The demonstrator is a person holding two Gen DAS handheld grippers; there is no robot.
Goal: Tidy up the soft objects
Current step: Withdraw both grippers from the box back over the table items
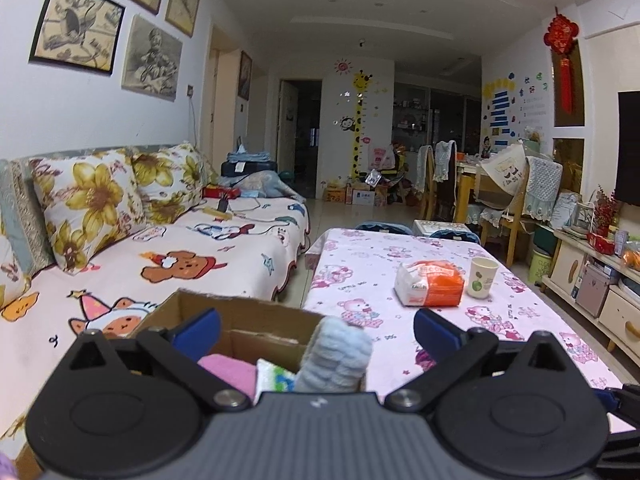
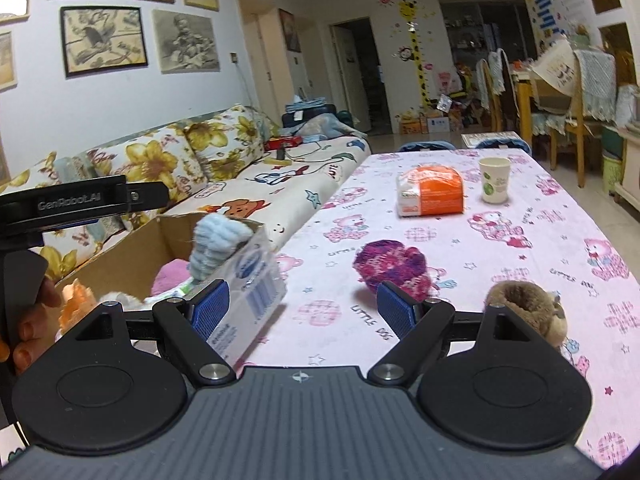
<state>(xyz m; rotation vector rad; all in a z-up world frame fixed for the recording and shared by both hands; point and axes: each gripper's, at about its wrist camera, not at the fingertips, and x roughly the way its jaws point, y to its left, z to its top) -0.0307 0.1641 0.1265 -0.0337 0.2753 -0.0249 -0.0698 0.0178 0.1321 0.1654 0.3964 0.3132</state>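
The right gripper has its jaws wide and empty; a purple knitted ball lies just ahead on the counter, a brown one further right. The left gripper, jaws also wide, hovers over the cardboard box, a blue ball on its rim.

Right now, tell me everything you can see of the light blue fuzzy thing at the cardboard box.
The light blue fuzzy thing looks like soft chenille or plush fabric, ribbed into rounded folds. It is draped over the rim of the open cardboard box, its rounded top above the edge and its lower part hanging inside toward the pink cloth. It touches the box wall; neither gripper holds it. What kind of item it is cannot be told.
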